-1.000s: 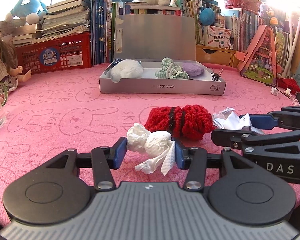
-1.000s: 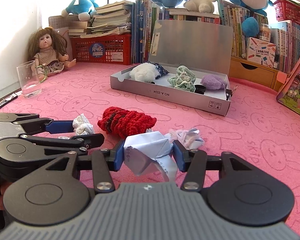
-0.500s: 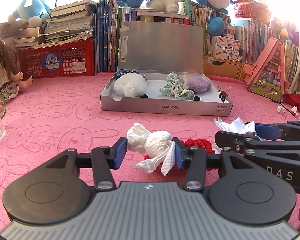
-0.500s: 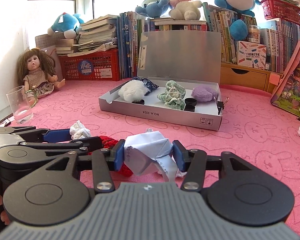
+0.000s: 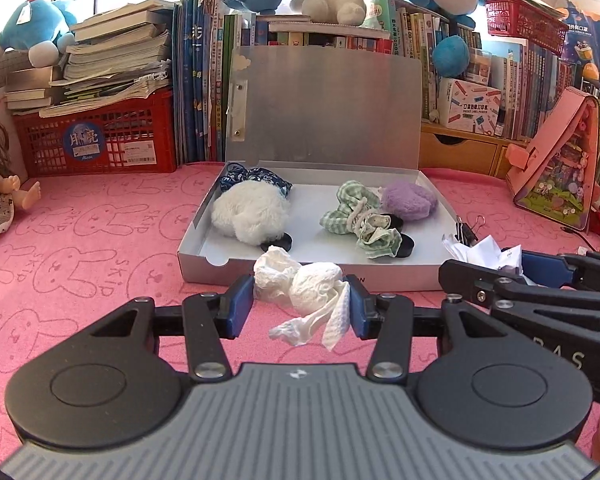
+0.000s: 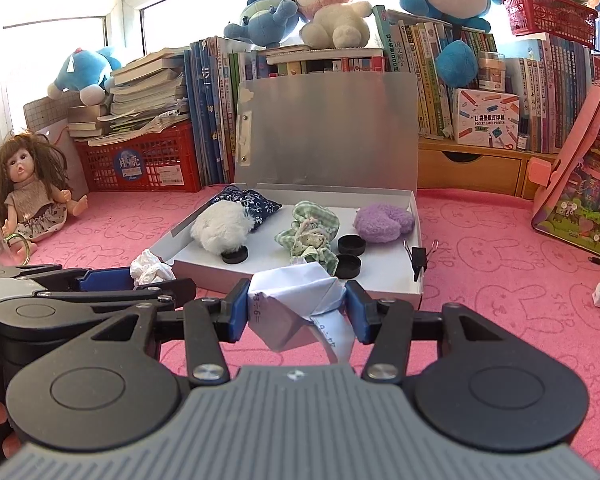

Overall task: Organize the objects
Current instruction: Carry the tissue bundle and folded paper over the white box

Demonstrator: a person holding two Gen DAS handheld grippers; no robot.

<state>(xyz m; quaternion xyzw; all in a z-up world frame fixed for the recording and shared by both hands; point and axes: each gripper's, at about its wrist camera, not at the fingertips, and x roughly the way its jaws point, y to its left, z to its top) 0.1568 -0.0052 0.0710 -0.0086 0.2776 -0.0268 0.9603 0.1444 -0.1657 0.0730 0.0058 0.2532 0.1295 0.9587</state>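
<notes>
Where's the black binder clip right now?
In the right wrist view the black binder clip is clipped on the open grey box's right front corner, right of the two black caps, its wire handles sticking out over the pink mat.

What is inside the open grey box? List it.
In the box: a white pompom over a blue floral pouch, a green checked cloth, a purple pompom and three black caps. The held paper hides its front edge.

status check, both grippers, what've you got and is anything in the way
Left gripper shut on crumpled tissue. Right gripper shut on folded paper. Open grey box directly ahead, already holding soft items. No obstruction seen.
</notes>
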